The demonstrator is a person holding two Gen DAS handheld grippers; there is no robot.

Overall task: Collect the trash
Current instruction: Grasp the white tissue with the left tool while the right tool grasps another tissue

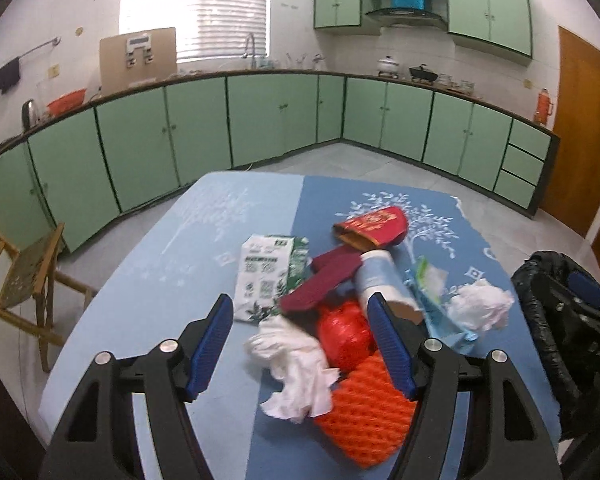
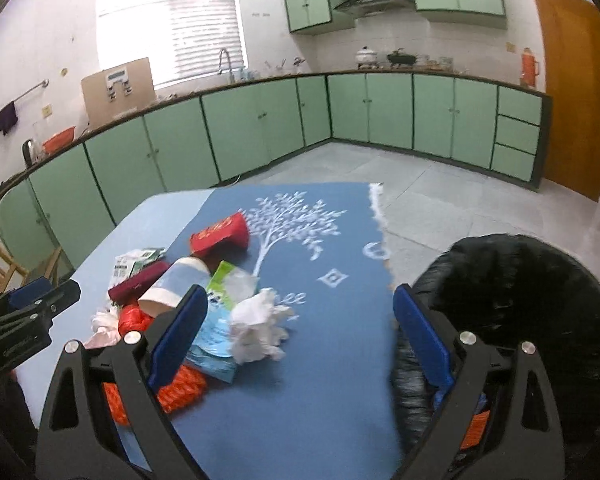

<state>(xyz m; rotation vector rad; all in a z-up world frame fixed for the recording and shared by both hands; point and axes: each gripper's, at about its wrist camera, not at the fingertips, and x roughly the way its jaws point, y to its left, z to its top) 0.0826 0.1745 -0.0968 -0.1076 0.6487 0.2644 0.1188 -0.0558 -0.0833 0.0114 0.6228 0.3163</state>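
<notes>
A heap of trash lies on the blue table cloth. In it are a red box, a white-green pack, a maroon flat piece and a pale blue paper cup. My left gripper hovers open over a white tissue, red crumpled plastic and an orange foam net; its pads touch none of them. My right gripper stands wide open, with a second white tissue just ahead of its left pad. The black bin bag gapes at the table's right edge.
A wooden chair stands left of the table. Green cabinets line the far walls, with grey floor between them and the table. A torn cloth edge marks the table's right side. A wooden door is at the right.
</notes>
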